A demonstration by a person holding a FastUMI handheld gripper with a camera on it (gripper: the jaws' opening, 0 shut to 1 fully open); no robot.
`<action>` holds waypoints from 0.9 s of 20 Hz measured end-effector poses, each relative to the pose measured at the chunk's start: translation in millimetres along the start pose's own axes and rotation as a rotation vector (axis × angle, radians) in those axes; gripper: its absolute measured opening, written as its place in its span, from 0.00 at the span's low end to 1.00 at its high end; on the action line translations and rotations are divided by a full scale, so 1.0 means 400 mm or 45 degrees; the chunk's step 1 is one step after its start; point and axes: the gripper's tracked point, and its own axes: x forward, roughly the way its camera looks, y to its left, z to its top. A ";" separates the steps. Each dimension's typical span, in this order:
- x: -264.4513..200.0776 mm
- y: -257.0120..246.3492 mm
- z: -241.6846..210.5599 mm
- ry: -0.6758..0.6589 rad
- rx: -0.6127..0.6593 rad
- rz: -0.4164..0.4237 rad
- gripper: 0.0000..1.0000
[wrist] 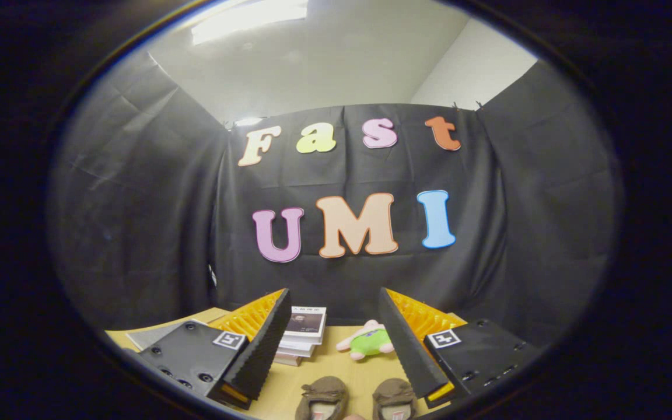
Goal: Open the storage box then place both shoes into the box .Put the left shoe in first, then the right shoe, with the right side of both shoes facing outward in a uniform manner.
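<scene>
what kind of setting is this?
Likely a staged recording booth: black cloth walls around a wooden table holding brown shoes, stacked books and a plush toy. Gripper open, fingers apart above the shoes.

The gripper (333, 344) has two wedge-shaped fingers (260, 350) with black ribbed pads and orange ribbed backs. Each sits on a black plate with dark screws and a small white square marker.
</scene>
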 end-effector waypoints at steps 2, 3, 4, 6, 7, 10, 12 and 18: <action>-0.008 0.020 -0.028 0.034 0.055 0.034 0.97; -0.012 0.033 -0.048 0.057 0.089 0.050 0.97; -0.015 0.046 -0.065 0.081 0.123 0.064 0.97; -0.025 0.077 -0.099 0.133 0.185 0.098 0.97; -0.029 0.095 -0.117 0.159 0.205 0.118 0.97; -0.045 0.136 -0.166 0.222 0.250 0.154 0.97; -0.056 0.176 -0.213 0.280 0.313 0.194 0.96; -0.104 0.286 -0.352 0.536 0.595 0.284 0.97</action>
